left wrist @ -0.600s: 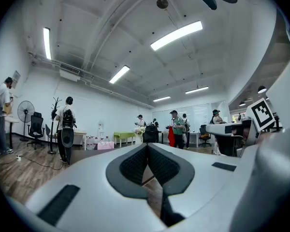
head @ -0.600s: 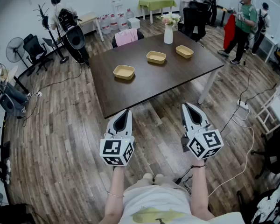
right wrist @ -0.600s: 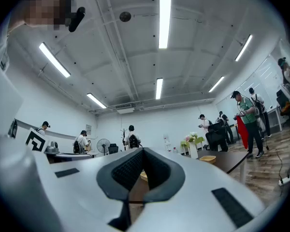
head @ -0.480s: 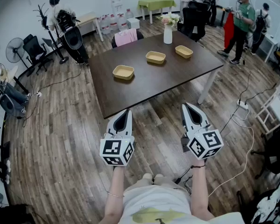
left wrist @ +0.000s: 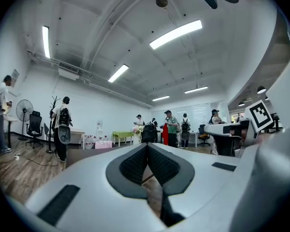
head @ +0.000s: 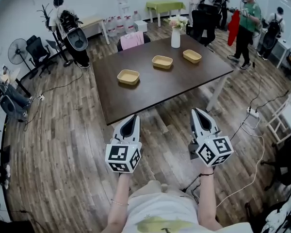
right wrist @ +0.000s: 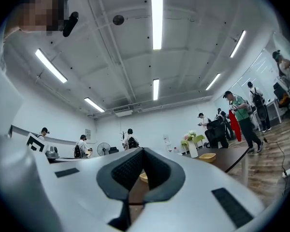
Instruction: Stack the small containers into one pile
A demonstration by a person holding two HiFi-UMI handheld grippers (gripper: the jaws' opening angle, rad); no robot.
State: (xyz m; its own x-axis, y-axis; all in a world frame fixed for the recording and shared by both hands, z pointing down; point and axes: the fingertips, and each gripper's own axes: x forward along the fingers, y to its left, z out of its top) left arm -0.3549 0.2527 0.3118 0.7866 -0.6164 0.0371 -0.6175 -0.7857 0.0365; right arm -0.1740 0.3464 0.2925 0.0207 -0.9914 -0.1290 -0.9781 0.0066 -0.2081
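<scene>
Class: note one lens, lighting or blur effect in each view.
Head view: wide-angle lens curves the floor boards around the evenly lit table. Left gripper view: black circular border, bright strip light. Right gripper view: same border, ceiling lamp blown white.

This looks like an open-plan office or lab room — plank floor, long strip lights on a bare ceiling, a wheeled office chair and a standing fan by the wall. A big dark counter sits mid-room and a power strip lies on the boards. What may be water jugs stand near a green-clothed table — several people stand about behind.
</scene>
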